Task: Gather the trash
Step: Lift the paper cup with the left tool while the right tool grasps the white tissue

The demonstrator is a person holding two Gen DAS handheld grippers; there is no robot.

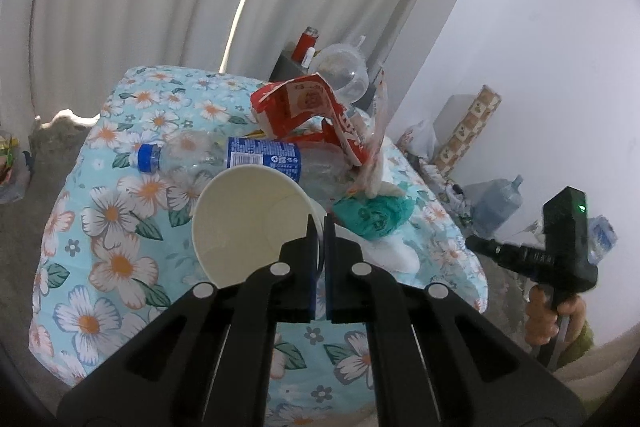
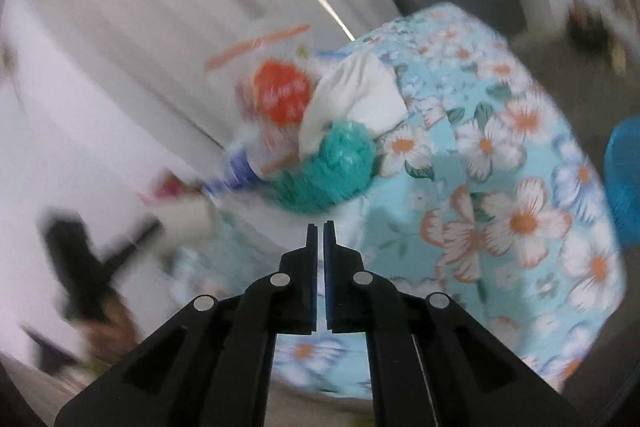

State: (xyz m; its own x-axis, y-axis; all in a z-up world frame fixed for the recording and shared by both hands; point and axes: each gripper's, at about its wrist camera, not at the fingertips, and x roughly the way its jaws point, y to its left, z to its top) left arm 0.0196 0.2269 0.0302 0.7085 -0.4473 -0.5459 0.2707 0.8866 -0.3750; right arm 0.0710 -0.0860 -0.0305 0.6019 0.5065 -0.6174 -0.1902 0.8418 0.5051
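a: item one, paper cup (image 1: pixel 248 223). location?

b: rim wall pinched between the jaws of the left gripper (image 1: pixel 319 227), which are closed on it. the cup's mouth faces the camera and its body lies left of the jaws, lifted off the floral cloth of the table (image 1: pixel 100 227).

a: item two, plastic bottle (image 1: pixel 224 157).

b: beyond the cup, lying on its side, blue cap to the left. blue label, print too small to read.

a: item three, red carton (image 1: pixel 304 107).

b: further ahead of the jaws, crumpled, leaning on the bottle. red and white print, not legible.

a: item four, teal bag (image 1: pixel 372 217).

b: just right of the left jaws, balled up on white tissue (image 1: pixel 394 251). in the right wrist view it sits directly ahead of the jaws.

a: right gripper (image 2: pixel 319 227)?

b: jaws all but shut, only a thin slit between the pads. whether they pinch anything cannot be told; that view is smeared by blur. a clear bag with an orange patch (image 2: pixel 282 97) shows beyond the teal bag, its writing unreadable.

a: anything cut off?

b: a blue object (image 2: pixel 624 183) at the right edge, only partly in view.
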